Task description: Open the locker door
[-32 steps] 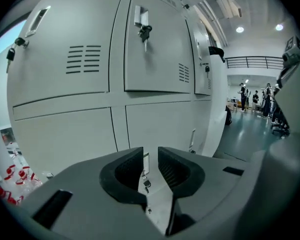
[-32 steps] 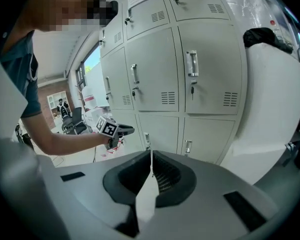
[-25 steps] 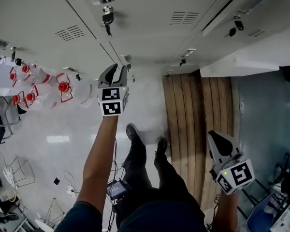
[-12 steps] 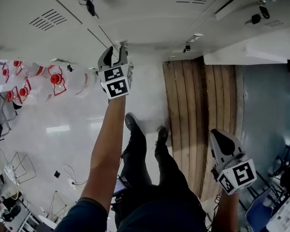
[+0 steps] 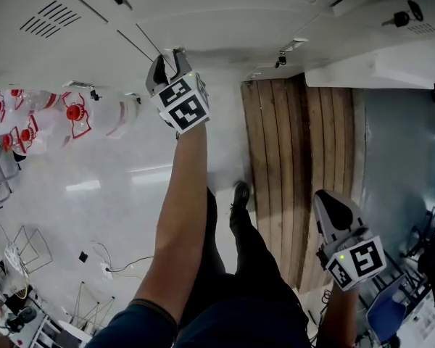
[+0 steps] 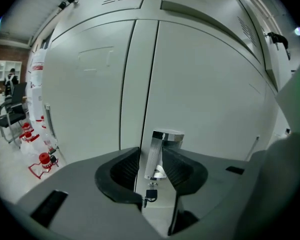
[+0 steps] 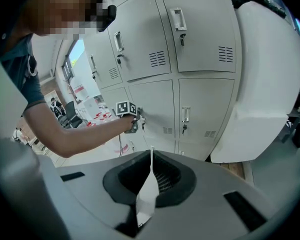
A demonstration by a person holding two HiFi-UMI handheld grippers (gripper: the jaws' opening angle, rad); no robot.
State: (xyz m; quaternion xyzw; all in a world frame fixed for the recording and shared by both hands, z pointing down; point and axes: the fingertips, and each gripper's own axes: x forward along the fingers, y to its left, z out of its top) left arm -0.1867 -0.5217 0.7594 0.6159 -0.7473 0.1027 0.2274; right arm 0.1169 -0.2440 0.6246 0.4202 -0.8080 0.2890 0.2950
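Note:
My left gripper [image 5: 168, 62] is reached out to a grey locker door [image 6: 210, 94] in a bank of lockers. The door's shiny metal handle [image 6: 157, 154] stands upright between the two jaws, and a key [image 6: 150, 194] hangs in the lock just under it. The jaws are opening; a slim gap shows on the handle's left side. From the right gripper view, the left gripper [image 7: 135, 121] sits at a lower-row locker. My right gripper [image 5: 332, 207] hangs low beside my right hip, away from the lockers, with its jaws [image 7: 151, 176] closed together and nothing in them.
A strip of wooden planks [image 5: 301, 165] lies on the floor at the right. Water bottles with red caps [image 5: 72, 114] stand along the lockers at the left. A white locker door [image 7: 265, 84] stands swung open at the right. My shoe [image 5: 239, 194] is on the glossy floor below.
My left arm has stretched forward and up to the locker, so the handle now sits between its jaws. The right gripper has stayed in place.

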